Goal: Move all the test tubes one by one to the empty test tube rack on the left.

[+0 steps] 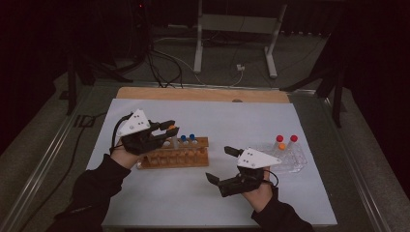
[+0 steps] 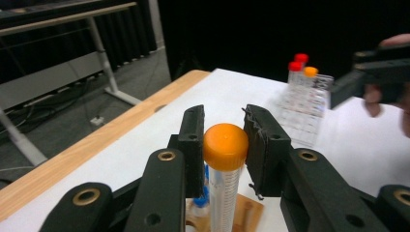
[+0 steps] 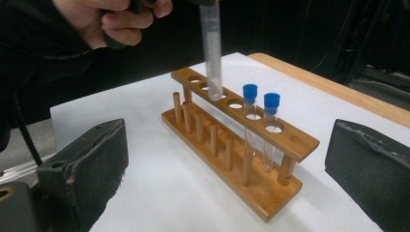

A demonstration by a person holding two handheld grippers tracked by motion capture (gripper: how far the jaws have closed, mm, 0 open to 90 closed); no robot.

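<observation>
Nearest the person, the right tongs (image 1: 223, 166) stand wide apart with nothing between them, hovering over the bare white table (image 1: 203, 121), their pads (image 3: 92, 159) framing the wooden rack (image 3: 241, 145) that lies ahead of them. Farther on, the left tongs (image 1: 167, 131) are clamped on the orange-capped tube (image 2: 225, 159), gripping it just at the cap so that the clear body hangs straight down. Seen from the right gripper view, the tube's rounded bottom (image 3: 213, 87) sits at one of the holes in the rack's top bar, a few holes along from the two blue-capped tubes (image 3: 261, 121) that already stand in the rack; whether the tip is going in or coming out the pictures alone cannot settle, but it is not seated. Beyond the right tongs, off to their far side, a clear plastic rack (image 1: 290, 157) holds red-capped tubes (image 1: 286, 140) and another orange-capped one (image 2: 311, 72). As a judgement, the sorting looks partway: two tubes racked in wood, one in hand over its hole, and several in the clear rack awaiting transfer.
</observation>
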